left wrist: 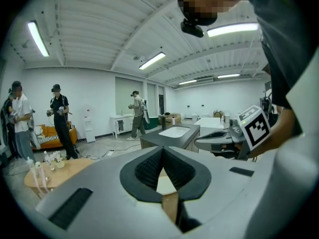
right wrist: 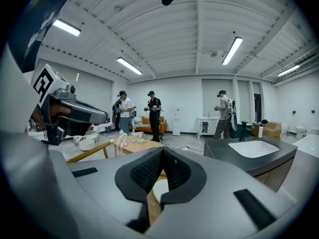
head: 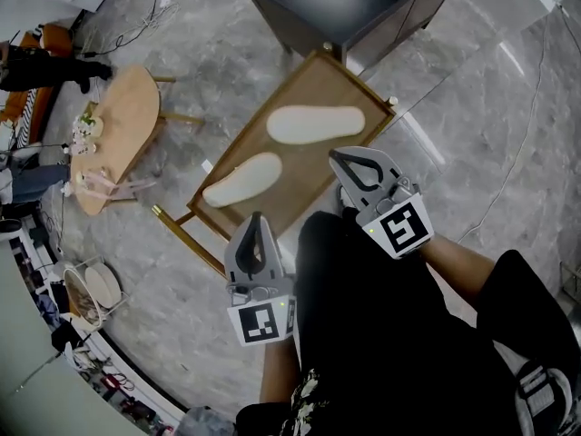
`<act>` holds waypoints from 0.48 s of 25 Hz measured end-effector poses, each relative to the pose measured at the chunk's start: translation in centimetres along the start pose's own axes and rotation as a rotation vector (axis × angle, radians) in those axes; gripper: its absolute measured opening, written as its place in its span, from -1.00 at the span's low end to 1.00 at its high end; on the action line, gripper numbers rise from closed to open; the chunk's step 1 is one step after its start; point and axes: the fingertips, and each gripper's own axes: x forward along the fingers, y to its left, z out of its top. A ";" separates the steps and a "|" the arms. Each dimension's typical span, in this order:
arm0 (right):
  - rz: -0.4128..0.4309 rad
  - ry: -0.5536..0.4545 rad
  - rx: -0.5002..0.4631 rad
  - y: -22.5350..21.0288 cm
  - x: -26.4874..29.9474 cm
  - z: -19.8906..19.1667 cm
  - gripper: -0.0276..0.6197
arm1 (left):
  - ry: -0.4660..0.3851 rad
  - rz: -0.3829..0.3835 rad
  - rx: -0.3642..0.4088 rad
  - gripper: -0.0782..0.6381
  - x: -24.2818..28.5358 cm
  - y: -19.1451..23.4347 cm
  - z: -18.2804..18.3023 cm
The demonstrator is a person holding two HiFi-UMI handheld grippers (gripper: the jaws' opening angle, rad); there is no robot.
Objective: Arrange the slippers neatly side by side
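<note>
Left claw [head: 256,218] and right claw [head: 336,154], both closed on nothing, sit poised at the tabletop [head: 309,166] edge, likely ready to reach; far slipper [head: 315,123] and near slipper [head: 241,180] lie splayed there, not parallel.

Far slipper [head: 315,123]: pale cream and elongated, laid flat on the wooden table [head: 313,182], with its length set roughly across the head view.
Near slipper [head: 242,180]: of the same cream colour, laid flat and set diagonally, toward the table's left side.
Face shown: only smooth pale surfaces are seen; the soles are possibly turned up.
Relation: the two are kept apart, not touching and not parallel.
</note>
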 end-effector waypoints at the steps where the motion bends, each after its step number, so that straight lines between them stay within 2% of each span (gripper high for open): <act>1: 0.004 0.004 0.014 -0.2 0.3 -0.2 -0.94 | 0.002 0.002 -0.014 -0.78 0.1 0.0 -0.2; 3: 0.011 0.020 0.024 -0.5 0.9 -1.0 -0.95 | 0.005 -0.002 -0.026 -0.78 0.6 -0.2 -0.7; 8: 0.025 0.054 -0.021 -0.4 2.0 -3.4 -0.95 | -0.007 -0.013 -0.024 -0.78 2.2 0.2 -2.7; 12: 0.011 0.102 -0.060 -1.5 2.0 -6.4 -0.94 | 0.023 -0.020 -0.055 -0.78 4.2 -0.1 -5.1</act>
